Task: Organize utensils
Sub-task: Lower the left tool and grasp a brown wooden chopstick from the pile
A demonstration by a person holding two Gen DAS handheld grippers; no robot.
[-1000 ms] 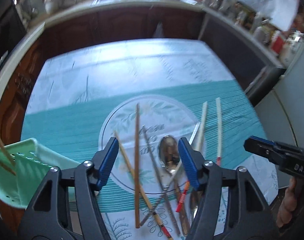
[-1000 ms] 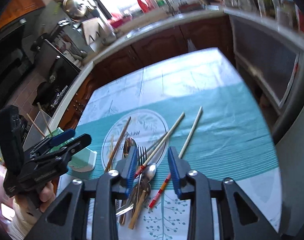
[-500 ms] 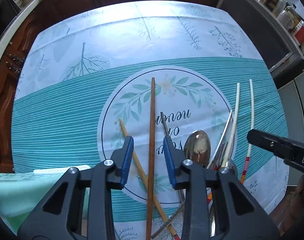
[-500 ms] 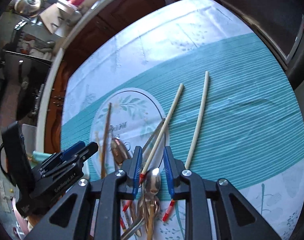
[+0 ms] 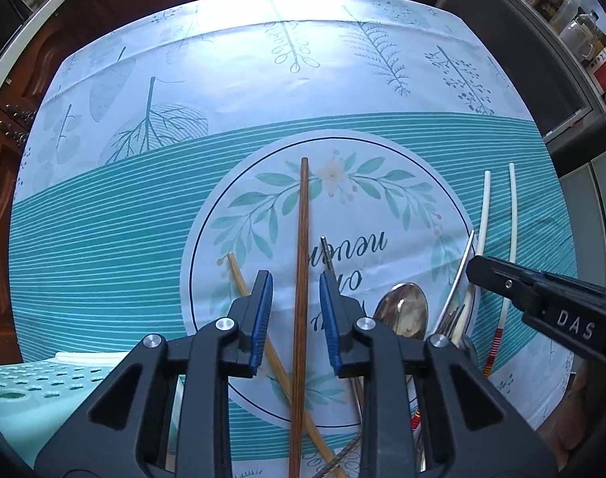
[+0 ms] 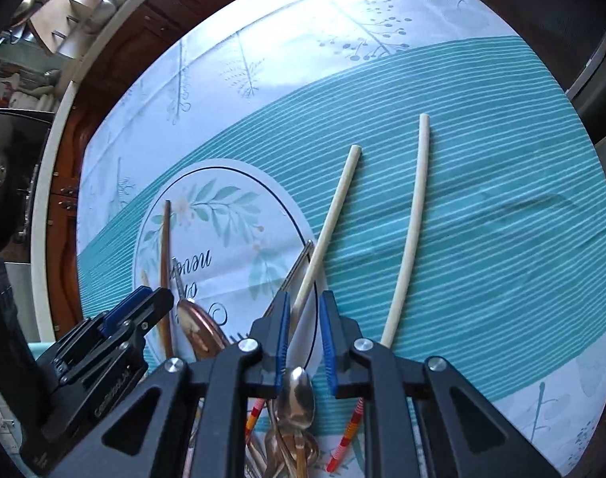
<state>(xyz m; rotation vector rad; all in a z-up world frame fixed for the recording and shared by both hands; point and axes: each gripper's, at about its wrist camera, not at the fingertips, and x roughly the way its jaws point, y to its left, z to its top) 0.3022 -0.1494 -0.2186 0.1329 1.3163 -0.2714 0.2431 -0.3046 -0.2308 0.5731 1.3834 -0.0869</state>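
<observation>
- Both tools have come down steeply over the utensil pile since the earlier frames, and their pads have narrowed; the worktop [image 5: 104,239] with its teal cloth now fills each view.
- Left tool [image 5: 296,318]: its jaws are closing around the dark wooden chopstick [image 5: 303,259], which lies between the blue pads with a gap on each side, so nothing is clamped yet.
- Right tool [image 6: 305,338]: its jaws are closing over the cream chopstick [image 6: 331,223], with the pads not yet pressing on it. A second cream chopstick [image 6: 412,219] lies just beside it, outside the jaws.
- To do this step well, I would keep each stick centred between the pads, close fully before lifting, and grip near the middle so it does not tip.
- The left tool should take care with the light bamboo chopstick [image 5: 239,275], which crosses under the dark one near the left pad; closing too low could catch both.
- The right tool has a small spoon [image 6: 297,396] lying directly beneath its jaws, so a shallow pinch on the stick alone looks safer.
- Hidden or unclear: the near ends of the sticks run under the tool bodies; the forks and the larger spoon [image 5: 402,306] are tangled and hard to count.
- The green perforated basket [image 5: 32,382] is cut off at the left view's lower corner, so its contents cannot be seen.
</observation>
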